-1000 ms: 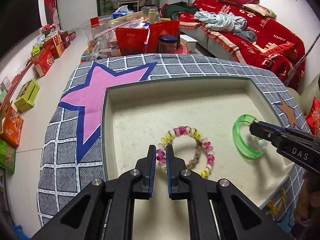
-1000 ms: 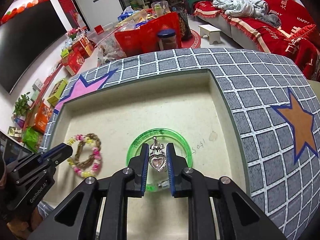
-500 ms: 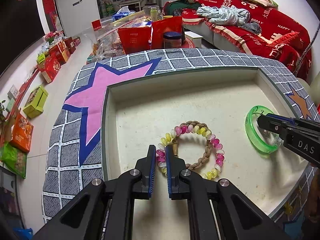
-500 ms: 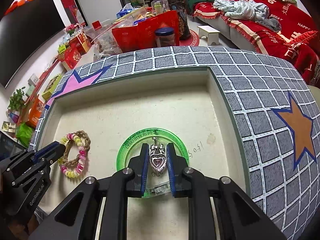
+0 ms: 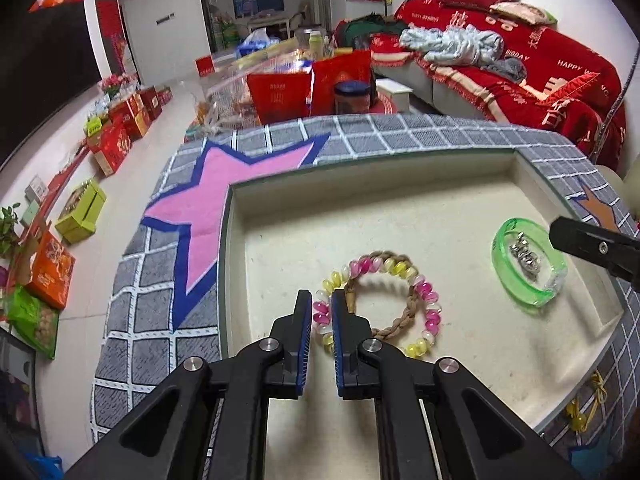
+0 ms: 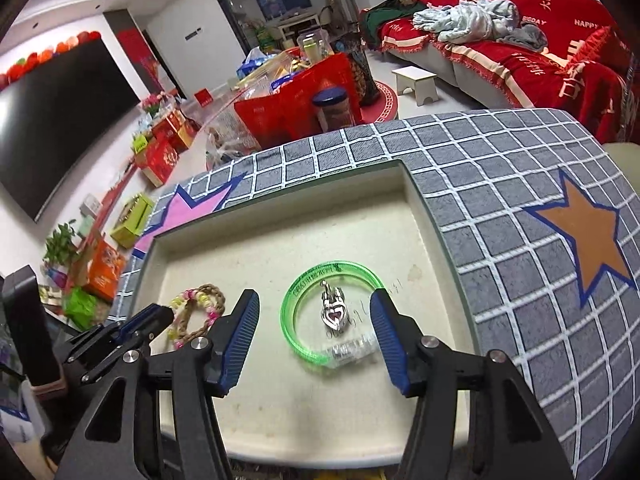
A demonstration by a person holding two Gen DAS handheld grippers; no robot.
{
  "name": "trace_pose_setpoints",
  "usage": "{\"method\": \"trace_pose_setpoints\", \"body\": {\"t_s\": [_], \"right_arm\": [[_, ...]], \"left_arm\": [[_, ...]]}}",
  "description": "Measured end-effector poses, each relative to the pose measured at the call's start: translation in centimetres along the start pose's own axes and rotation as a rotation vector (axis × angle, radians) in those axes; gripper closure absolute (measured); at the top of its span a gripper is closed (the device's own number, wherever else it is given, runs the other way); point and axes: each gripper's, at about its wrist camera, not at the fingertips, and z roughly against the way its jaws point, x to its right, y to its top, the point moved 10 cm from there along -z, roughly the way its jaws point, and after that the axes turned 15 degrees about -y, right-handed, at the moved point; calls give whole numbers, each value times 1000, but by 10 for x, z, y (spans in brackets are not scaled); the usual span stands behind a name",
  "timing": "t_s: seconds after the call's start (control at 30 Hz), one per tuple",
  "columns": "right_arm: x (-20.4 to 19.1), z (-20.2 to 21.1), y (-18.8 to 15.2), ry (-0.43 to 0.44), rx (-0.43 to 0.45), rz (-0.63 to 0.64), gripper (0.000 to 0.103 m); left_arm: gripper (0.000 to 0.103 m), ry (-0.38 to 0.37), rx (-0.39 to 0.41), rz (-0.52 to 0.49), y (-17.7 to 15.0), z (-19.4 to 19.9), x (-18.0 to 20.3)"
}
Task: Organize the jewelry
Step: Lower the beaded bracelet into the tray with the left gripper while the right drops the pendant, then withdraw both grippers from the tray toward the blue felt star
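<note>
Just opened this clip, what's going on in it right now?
A person is sorting jewelry in a shallow cream tray with two handheld grippers. The left gripper is shut on a pink-and-yellow beaded bracelet lying over a braided brown one. The right gripper has just been opening, jaws wide with nothing pinched; the silver heart pendant lies inside the green bangle on the tray floor.

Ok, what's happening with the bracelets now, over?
Left hand-held gripper shut on beaded bracelet. Right hand-held gripper just opened; heart pendant lies inside green bangle. Nothing in the way.
</note>
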Motion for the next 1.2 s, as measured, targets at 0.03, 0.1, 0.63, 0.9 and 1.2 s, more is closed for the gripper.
{"method": "trace_pose_setpoints", "body": {"t_s": [0.03, 0.1, 0.63, 0.9, 1.2], "right_arm": [[2, 2, -1, 0, 2, -2, 42], [6, 10, -3, 0, 12, -2, 42], [30, 47, -35, 11, 4, -27, 35], [47, 60, -56, 1, -8, -48, 30], [61, 79, -89, -12, -35, -41, 27]], "left_arm": [[76, -7, 6, -1, 1, 2, 2], [76, -14, 11, 6, 3, 4, 3], [0, -34, 50, 17, -2, 35, 15], [0, -12, 96, -17, -11, 59, 22], [0, -78, 70, 5, -43, 88, 35]]}}
